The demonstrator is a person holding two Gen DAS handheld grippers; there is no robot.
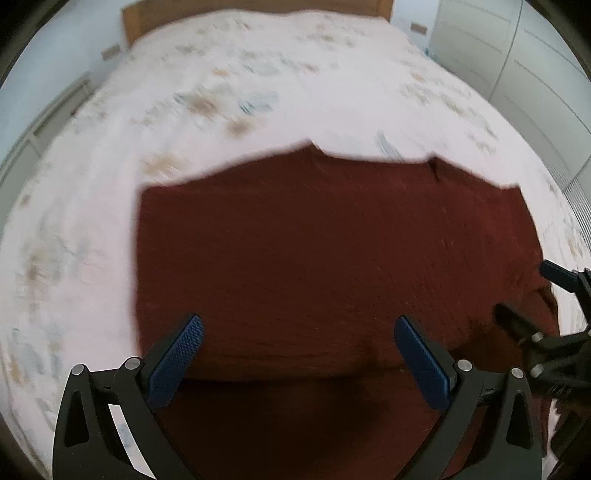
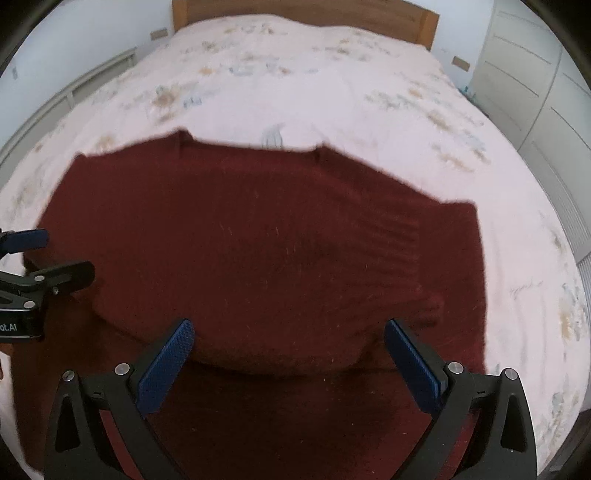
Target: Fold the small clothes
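Note:
A dark red knitted sweater [image 1: 325,243] lies spread on the bed, neckline toward the headboard, with its near part folded over in a rounded fold. It also fills the middle of the right wrist view [image 2: 258,251]. My left gripper [image 1: 297,332] is open and empty, its blue pads above the fold. My right gripper [image 2: 288,336] is open and empty over the same fold, further right. The right gripper shows at the right edge of the left wrist view [image 1: 524,291], and the left gripper at the left edge of the right wrist view [image 2: 62,254].
The bed has a pale floral bedspread [image 1: 258,92] and a wooden headboard [image 2: 306,14]. White wardrobes [image 2: 532,66] stand on the right. A low white shelf [image 1: 44,125] runs along the left wall.

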